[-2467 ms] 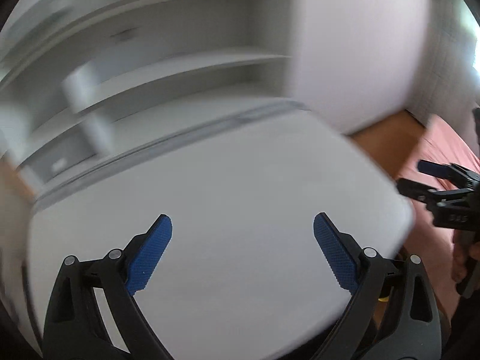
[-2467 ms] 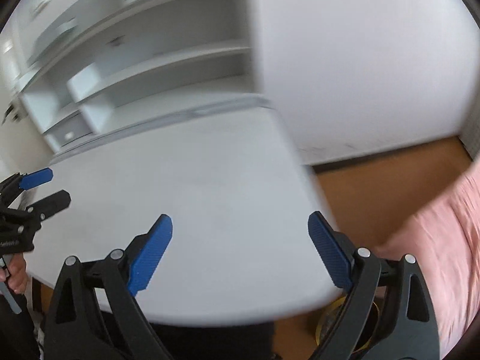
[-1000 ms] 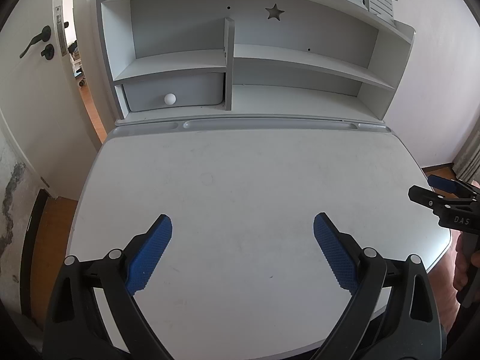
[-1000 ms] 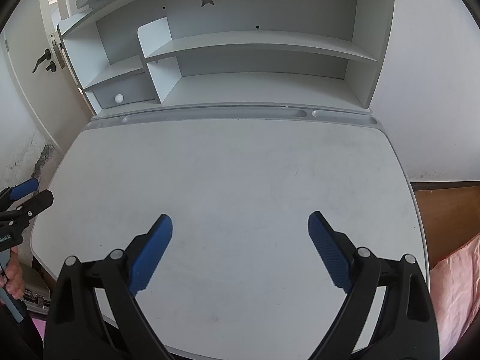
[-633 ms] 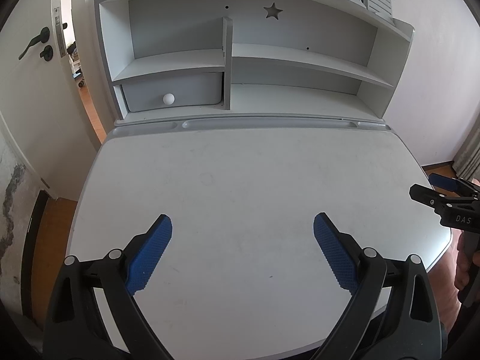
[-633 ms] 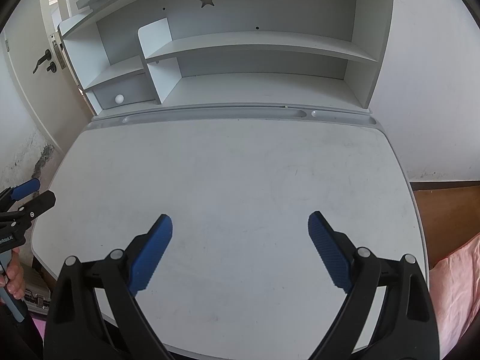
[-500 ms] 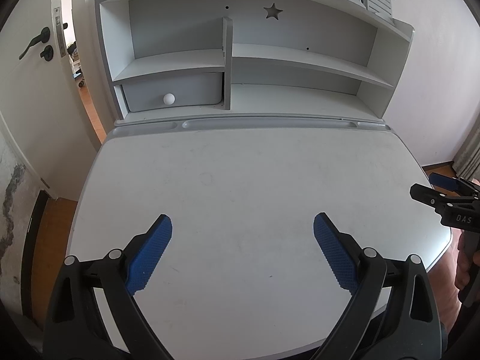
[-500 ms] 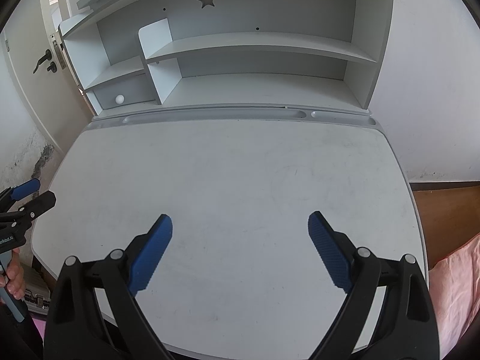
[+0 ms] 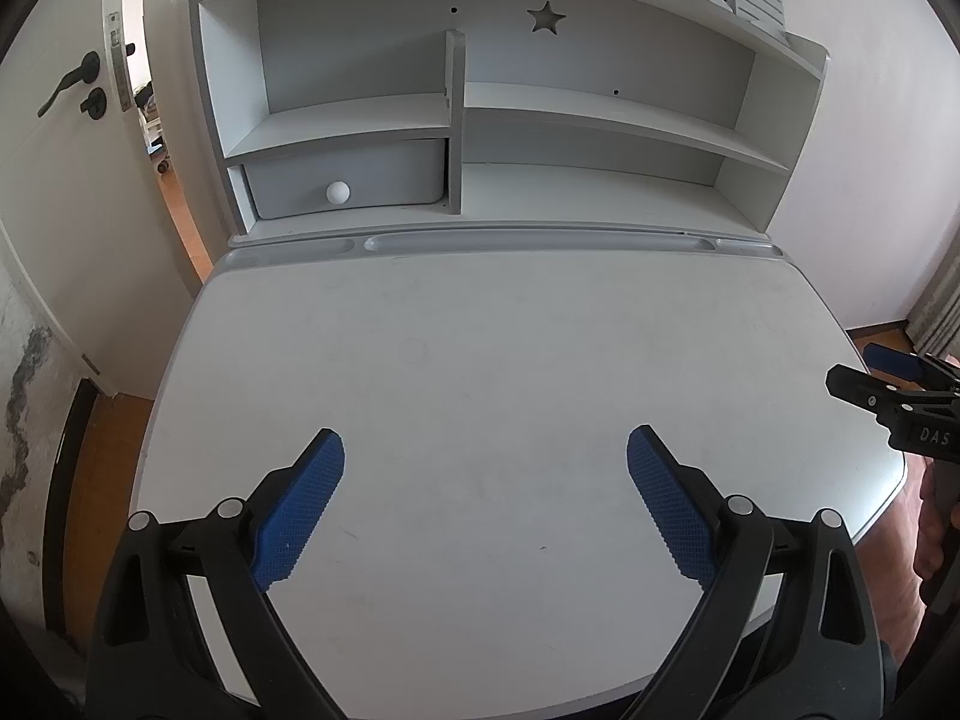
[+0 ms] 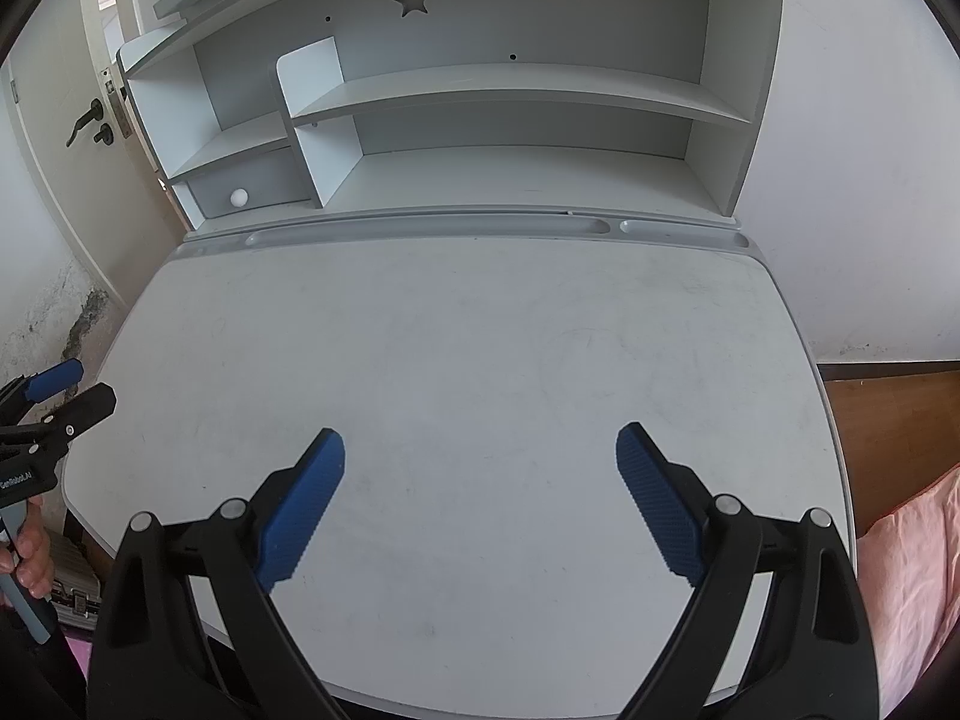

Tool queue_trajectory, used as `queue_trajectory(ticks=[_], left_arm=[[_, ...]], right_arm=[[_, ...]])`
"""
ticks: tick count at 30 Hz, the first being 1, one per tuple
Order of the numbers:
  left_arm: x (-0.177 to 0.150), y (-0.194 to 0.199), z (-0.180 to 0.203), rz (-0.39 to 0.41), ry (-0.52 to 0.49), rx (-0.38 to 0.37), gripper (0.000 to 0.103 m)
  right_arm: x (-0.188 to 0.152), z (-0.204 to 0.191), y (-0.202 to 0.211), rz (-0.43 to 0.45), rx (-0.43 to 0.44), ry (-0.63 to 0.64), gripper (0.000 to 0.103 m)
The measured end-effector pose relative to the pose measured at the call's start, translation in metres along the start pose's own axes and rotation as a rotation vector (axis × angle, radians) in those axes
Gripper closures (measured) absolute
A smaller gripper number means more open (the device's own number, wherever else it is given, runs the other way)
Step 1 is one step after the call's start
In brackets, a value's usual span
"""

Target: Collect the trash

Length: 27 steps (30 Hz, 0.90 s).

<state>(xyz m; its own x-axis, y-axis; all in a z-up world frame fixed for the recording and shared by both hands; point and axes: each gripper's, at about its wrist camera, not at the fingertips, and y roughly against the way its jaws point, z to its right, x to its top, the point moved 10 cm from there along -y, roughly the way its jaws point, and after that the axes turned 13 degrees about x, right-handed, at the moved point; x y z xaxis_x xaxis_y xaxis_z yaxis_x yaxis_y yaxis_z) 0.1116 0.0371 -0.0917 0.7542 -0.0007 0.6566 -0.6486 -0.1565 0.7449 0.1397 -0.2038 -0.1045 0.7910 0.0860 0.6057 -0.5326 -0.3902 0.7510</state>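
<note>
Two grippers hover over a white desk [image 9: 480, 360], and I hold nothing in either. The left gripper [image 9: 485, 501] is spread wide and empty. The right gripper [image 10: 480, 498] is the same. I see no trash on the desk or shelves [image 10: 510, 96], so I cannot tell its direction, long axis, or nearer hand. The right gripper's body reads "DAS".
</note>
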Motion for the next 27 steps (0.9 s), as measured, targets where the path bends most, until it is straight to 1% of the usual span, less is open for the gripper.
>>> queue_trajectory(ticks=[27], left_arm=[[-0.0026, -0.0004, -0.0021, -0.001, -0.001, 0.007, 0.011]], right_arm=[[-0.0010, -0.0008, 0.0018, 0.000, 0.000, 0.007, 0.014]])
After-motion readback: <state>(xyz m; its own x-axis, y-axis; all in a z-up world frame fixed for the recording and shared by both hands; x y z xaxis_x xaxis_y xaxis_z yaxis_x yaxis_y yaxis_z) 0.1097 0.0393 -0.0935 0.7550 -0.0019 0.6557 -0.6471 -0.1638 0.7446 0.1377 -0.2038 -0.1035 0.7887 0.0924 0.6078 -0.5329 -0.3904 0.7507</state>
